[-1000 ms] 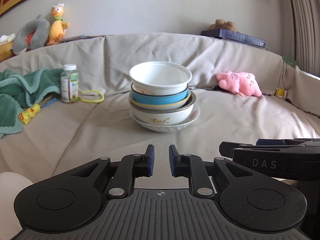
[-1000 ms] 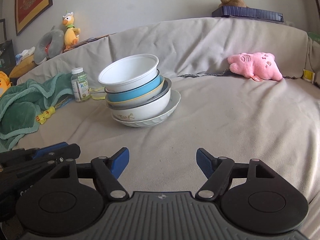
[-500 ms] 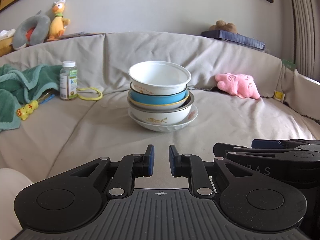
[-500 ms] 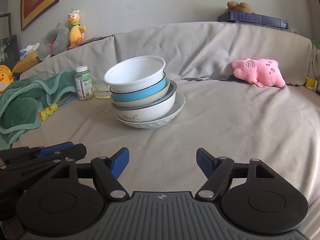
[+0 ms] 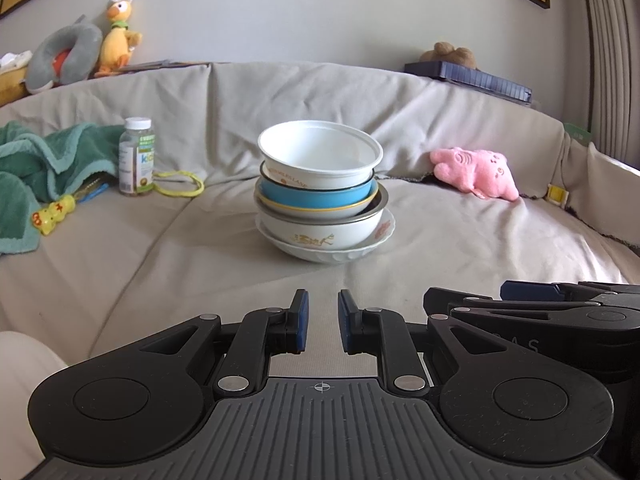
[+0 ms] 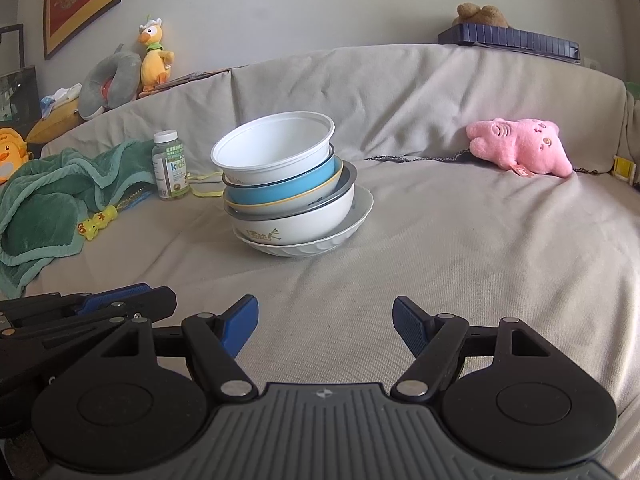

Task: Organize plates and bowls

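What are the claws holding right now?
Nothing. The left claw has only a small gap with nothing in it, and the right claw is wide open. The stack of bowls sits untouched on the couch ahead of them.

Blk linkages, blue pads (image 5: 301, 322), silver rivets

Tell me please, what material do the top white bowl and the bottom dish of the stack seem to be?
Top white bowl: probably thin plastic, matte, with a rolled lip. Bottom dish: looks like glazed ceramic, glossy white with a ribbed outer wall. Neither is certain from the look alone.
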Motion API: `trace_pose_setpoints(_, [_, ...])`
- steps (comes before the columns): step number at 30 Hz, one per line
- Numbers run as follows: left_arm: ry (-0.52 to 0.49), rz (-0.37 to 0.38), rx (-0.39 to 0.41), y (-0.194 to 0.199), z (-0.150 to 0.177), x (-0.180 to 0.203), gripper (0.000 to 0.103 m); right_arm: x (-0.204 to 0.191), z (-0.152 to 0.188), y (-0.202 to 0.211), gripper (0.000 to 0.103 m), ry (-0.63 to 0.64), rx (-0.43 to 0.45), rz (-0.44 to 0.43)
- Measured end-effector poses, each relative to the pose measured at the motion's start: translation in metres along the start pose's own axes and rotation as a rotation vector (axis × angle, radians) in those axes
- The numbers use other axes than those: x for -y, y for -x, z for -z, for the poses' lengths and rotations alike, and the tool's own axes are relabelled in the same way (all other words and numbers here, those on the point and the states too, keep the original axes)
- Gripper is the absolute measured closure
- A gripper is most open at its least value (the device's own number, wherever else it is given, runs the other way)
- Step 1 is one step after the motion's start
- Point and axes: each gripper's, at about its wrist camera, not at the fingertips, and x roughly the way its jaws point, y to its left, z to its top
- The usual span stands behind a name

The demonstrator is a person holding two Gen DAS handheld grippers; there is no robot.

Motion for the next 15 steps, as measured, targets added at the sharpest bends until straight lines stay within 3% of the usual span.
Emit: trace_pose_setpoints(15, [0.002,0.002,0.001,0.0002,-0.0001,-0.0003,0.084,0.0008,0.0004,0.0001,0.028,0.000,-0.002,-0.003])
